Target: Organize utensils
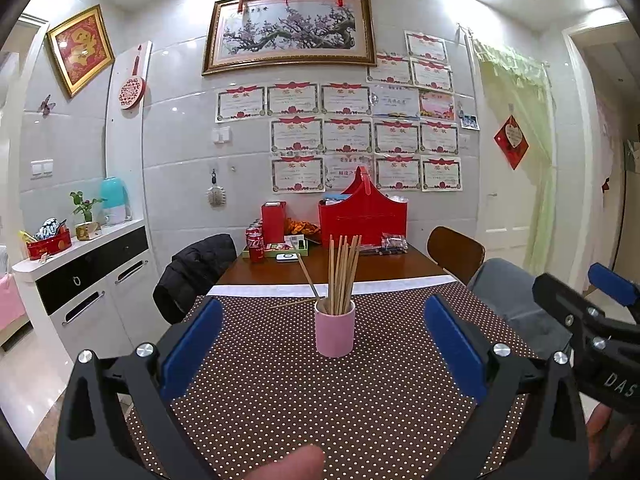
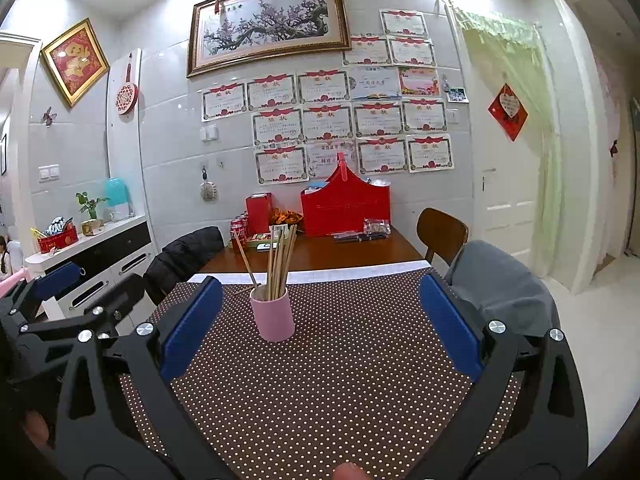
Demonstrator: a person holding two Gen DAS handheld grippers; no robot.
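My left tool (image 1: 324, 344) and my right tool (image 2: 320, 324) both stand wide with nothing in them. The pink cup (image 1: 335, 330) sits on the dotted cloth (image 1: 280, 392) on the tabletop, in front of both tools. It is full of tall wooden chopsticks (image 1: 343, 276). One loose chopstick (image 1: 294, 303) lies flat behind the cup. I think I should grab that one next, slowly, and not bump the cup

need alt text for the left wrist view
A pink cylindrical cup of wooden chopsticks stands on a brown dotted tablecloth, framed by the open, empty blue-padded left gripper. One loose chopstick lies behind the cup; the right gripper shows at the right edge.
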